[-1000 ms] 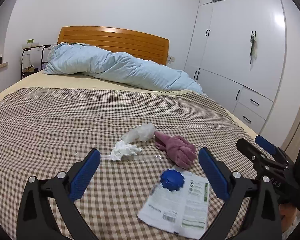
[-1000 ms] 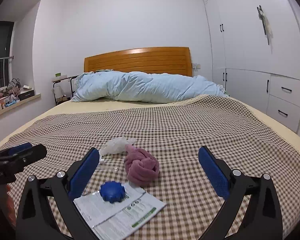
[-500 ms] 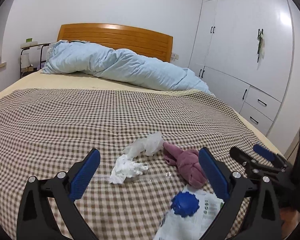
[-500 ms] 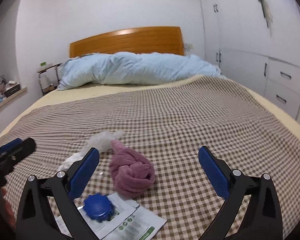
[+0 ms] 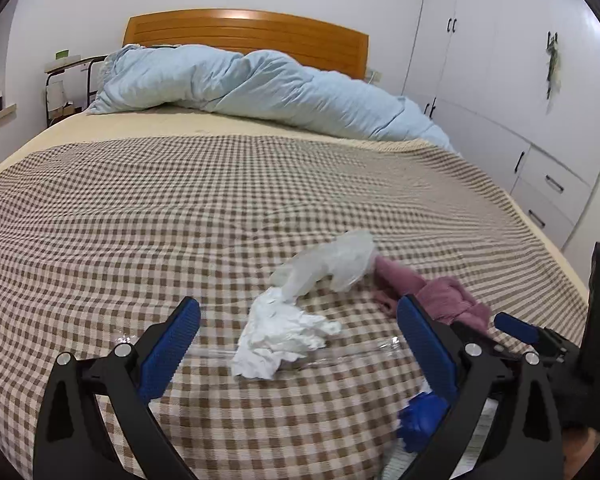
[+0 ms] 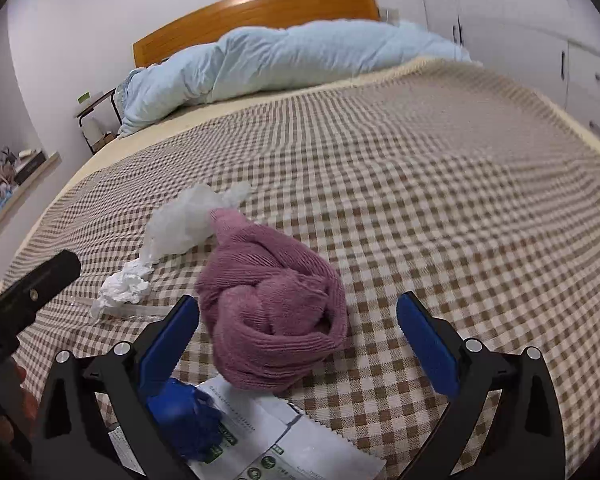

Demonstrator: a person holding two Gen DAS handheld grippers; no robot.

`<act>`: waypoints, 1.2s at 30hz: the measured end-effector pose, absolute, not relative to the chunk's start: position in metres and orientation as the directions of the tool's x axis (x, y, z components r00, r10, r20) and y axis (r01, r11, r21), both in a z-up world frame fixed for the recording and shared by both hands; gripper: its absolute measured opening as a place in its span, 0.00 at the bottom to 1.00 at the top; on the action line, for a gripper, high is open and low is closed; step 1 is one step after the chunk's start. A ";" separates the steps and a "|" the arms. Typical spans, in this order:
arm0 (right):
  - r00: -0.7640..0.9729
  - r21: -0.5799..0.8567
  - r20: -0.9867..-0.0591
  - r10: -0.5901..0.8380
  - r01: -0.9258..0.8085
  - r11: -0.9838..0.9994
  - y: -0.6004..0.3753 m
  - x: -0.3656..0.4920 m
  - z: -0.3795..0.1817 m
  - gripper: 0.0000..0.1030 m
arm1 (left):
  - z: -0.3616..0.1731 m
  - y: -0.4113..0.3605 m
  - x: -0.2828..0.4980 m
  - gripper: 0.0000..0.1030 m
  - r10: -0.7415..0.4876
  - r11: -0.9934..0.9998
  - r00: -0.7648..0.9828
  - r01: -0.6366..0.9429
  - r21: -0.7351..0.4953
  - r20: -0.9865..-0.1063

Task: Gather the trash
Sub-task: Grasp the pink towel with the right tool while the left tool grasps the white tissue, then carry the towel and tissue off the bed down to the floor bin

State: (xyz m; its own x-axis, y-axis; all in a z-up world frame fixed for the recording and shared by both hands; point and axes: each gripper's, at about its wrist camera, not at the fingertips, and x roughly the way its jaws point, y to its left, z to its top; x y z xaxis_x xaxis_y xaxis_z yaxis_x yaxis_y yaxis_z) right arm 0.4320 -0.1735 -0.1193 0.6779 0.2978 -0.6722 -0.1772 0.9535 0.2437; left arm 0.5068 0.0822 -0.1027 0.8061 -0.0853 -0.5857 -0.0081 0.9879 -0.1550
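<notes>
A crumpled white tissue (image 5: 280,336) lies on the checked bedspread (image 5: 180,216), right between the fingers of my open left gripper (image 5: 298,344). Behind it rests a clear plastic bag (image 5: 332,264), and a clear plastic strip (image 5: 356,350) lies under the tissue. A rolled mauve cloth (image 6: 272,312) sits just ahead of my open right gripper (image 6: 298,344). At the lower left of the right wrist view are a blue cap (image 6: 184,416) and a white printed packet (image 6: 284,448). The tissue (image 6: 124,286) and bag (image 6: 188,220) also show there.
A light blue duvet (image 5: 260,84) is bunched along the wooden headboard (image 5: 260,36). White wardrobes with drawers (image 5: 520,92) line the right wall. A bedside stand (image 5: 68,84) and a cluttered windowsill (image 6: 8,176) are at the left. The far bedspread is bare.
Both grippers have moved forward and lower over the bed. The tissue now lies between the left fingers, and the mauve cloth looms much larger before the right gripper.
</notes>
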 end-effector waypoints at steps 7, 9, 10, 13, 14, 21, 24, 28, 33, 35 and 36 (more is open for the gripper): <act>0.608 0.416 -0.647 0.461 -0.226 0.881 -0.188 0.435 -0.130 0.43 | -0.109 0.086 0.511 0.93 -0.070 0.990 0.791 -0.019 -0.139 -0.608; 0.651 0.414 -0.627 0.428 -0.187 0.891 -0.196 0.430 -0.125 0.38 | -0.113 0.086 0.512 0.93 -0.078 0.990 0.782 -0.013 -0.141 -0.618; 0.669 0.413 -0.618 0.414 -0.172 0.894 -0.200 0.429 -0.124 0.37 | -0.115 0.084 0.514 0.93 -0.085 0.990 0.775 -0.006 -0.142 -0.626; 0.751 0.375 -0.577 0.321 -0.105 0.921 -0.212 0.419 -0.113 0.36 | -0.121 0.078 0.518 0.93 -0.089 0.992 0.760 0.010 -0.126 -0.644; 0.783 0.352 -0.559 0.275 -0.076 0.933 -0.215 0.415 -0.109 0.36 | -0.123 0.076 0.519 0.93 -0.075 0.994 0.756 0.004 -0.110 -0.650; 0.834 0.323 -0.511 0.206 -0.035 0.946 -0.223 0.410 -0.104 0.37 | -0.135 0.072 0.532 0.82 -0.002 0.998 0.726 -0.046 -0.052 -0.688; 0.836 0.324 -0.509 0.205 -0.034 0.945 -0.222 0.412 -0.104 0.37 | -0.143 0.074 0.541 0.59 -0.005 0.997 0.692 -0.055 -0.060 -0.722; 0.837 0.322 -0.508 0.206 -0.037 0.946 -0.220 0.412 -0.104 0.37 | -0.147 0.076 0.543 0.35 -0.040 0.995 0.685 -0.040 -0.093 -0.727; 0.836 0.322 -0.507 0.209 -0.041 0.946 -0.219 0.412 -0.105 0.37 | -0.148 0.079 0.539 0.11 -0.064 0.992 0.696 -0.035 -0.123 -0.715; 0.835 0.325 -0.507 0.211 -0.042 0.945 -0.219 0.412 -0.105 0.37 | -0.147 0.078 0.537 0.09 -0.070 0.990 0.707 -0.035 -0.134 -0.704; 0.836 0.325 -0.507 0.212 -0.042 0.945 -0.220 0.412 -0.105 0.37 | -0.146 0.082 0.534 0.08 -0.074 0.990 0.714 -0.034 -0.140 -0.696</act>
